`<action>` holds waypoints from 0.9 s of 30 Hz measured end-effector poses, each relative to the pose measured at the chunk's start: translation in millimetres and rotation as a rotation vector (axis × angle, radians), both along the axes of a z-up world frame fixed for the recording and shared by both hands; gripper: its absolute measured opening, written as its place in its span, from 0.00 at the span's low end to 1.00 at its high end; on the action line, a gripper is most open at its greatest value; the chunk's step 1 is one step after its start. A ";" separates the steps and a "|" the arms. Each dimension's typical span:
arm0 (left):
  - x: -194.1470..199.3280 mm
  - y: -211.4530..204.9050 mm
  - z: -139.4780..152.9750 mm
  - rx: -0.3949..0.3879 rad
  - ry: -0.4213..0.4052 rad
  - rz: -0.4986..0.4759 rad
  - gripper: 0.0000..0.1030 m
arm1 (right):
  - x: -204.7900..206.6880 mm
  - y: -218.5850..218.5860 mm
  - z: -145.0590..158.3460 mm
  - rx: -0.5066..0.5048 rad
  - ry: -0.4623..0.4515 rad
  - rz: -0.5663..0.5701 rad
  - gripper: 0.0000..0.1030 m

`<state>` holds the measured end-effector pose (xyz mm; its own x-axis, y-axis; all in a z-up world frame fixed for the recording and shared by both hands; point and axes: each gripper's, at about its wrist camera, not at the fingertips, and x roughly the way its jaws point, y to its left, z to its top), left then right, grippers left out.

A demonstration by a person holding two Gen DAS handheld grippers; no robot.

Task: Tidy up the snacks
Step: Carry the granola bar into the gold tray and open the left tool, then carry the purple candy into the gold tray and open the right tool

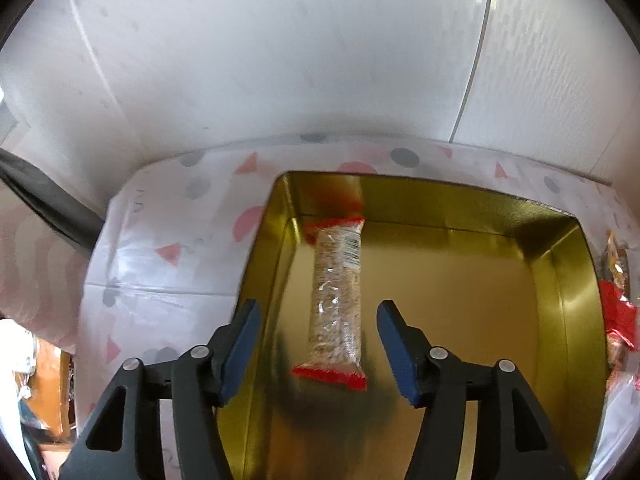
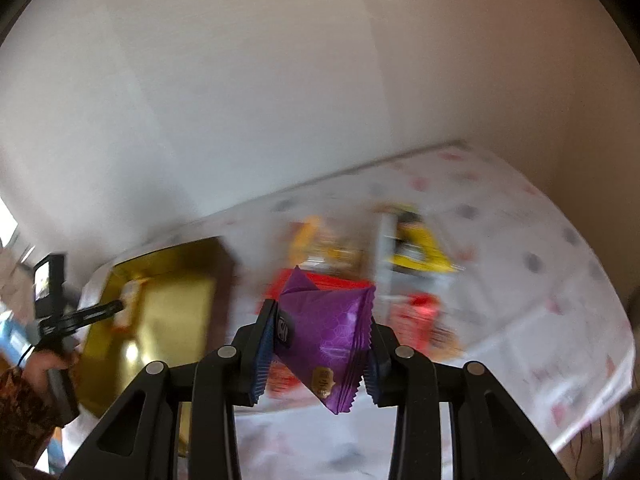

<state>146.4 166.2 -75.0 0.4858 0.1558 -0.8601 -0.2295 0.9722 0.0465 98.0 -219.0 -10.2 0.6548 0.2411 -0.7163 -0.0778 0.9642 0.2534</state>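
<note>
Left gripper (image 1: 318, 346) jaws spread above seed bar (image 1: 336, 304) in gold tin (image 1: 560, 280), right gripper (image 2: 316, 354) jaws pinching purple packet (image 2: 324, 332)

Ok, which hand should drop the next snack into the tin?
Right. The right gripper already clamps a purple packet beside the gold tin. The left gripper is open and empty above the bar lying in the tin.

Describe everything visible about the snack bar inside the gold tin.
The snack bar is a long pack in clear wrapper with red crimped ends, a grainy beige filling and a white barcode patch near its far end. It lies lengthwise in the gold tin, near the left wall, between the open left gripper fingers, which do not touch it.
</note>
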 end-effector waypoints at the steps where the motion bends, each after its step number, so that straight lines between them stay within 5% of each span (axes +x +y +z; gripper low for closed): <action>1: -3.9 0.6 3.5 -0.001 -0.008 0.004 0.62 | 4.2 11.5 1.5 0.004 0.000 0.036 0.37; 14: -44.8 6.1 12.9 -0.039 -0.038 0.033 0.68 | 53.1 153.5 -38.3 0.060 0.190 0.366 0.37; 27: -88.9 8.8 24.4 -0.100 -0.028 0.051 0.68 | 105.9 244.1 -80.4 0.090 0.311 0.416 0.37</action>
<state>57.5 175.0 -50.5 0.5033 0.0951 -0.8589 -0.2791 0.9586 -0.0574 203.9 25.2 -90.5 0.2503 0.5049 -0.8261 -0.3575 0.8411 0.4058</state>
